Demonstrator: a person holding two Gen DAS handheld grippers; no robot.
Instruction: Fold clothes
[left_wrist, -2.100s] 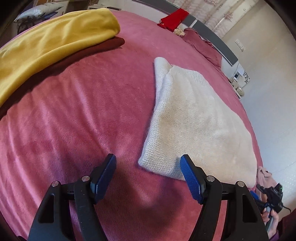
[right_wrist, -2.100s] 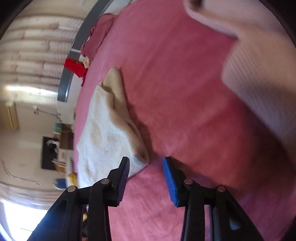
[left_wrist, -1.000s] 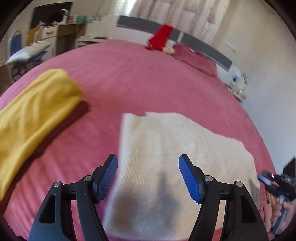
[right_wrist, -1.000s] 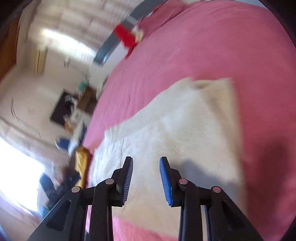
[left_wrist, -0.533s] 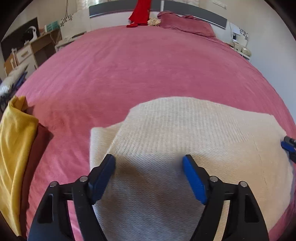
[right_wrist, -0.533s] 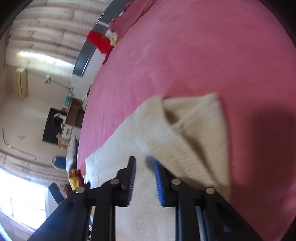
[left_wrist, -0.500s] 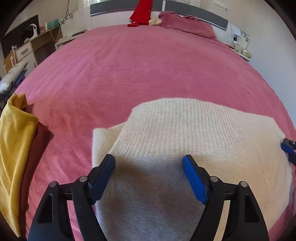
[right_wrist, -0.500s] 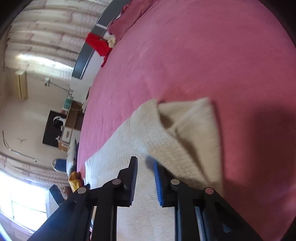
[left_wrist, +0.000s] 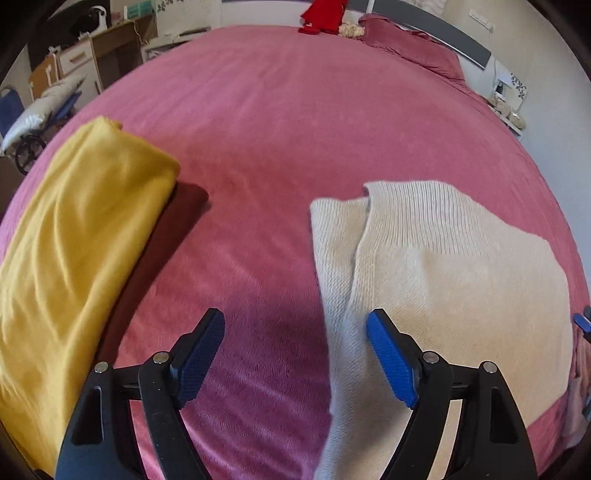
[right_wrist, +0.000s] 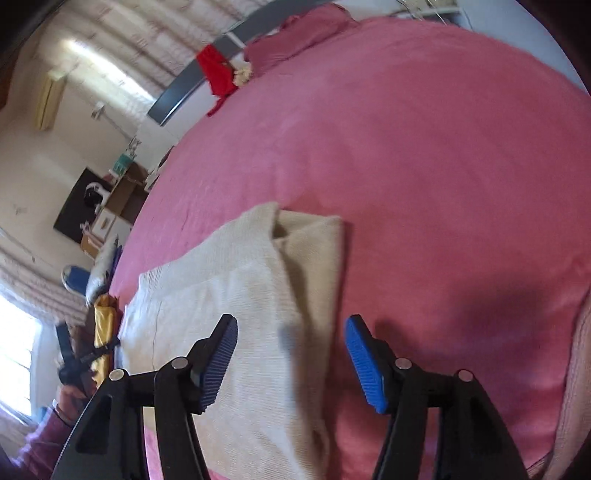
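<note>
A cream knitted sweater (left_wrist: 443, 280) lies folded on the pink bed cover (left_wrist: 295, 110). In the left wrist view its left edge runs down between my fingers. My left gripper (left_wrist: 295, 354) hovers over that edge, jaws opening, pads clear of the cloth. In the right wrist view the cream knitted sweater (right_wrist: 243, 295) lies with its right edge under my right gripper (right_wrist: 291, 354). The right jaws are opening wide, with no pad pressing on the knit. A folded flap (right_wrist: 314, 240) shows at the far corner.
A folded yellow garment (left_wrist: 70, 236) on a dark red one (left_wrist: 177, 214) lies at the left of the bed. A red cloth (left_wrist: 325, 14) hangs on the headboard by a pink pillow (left_wrist: 410, 48). Furniture stands beyond the left bed edge.
My right gripper, narrow over the sweater's corner half a second ago, has sprung wide and drawn back along the edge. My left gripper has slid left off the sweater's middle to its left edge.
</note>
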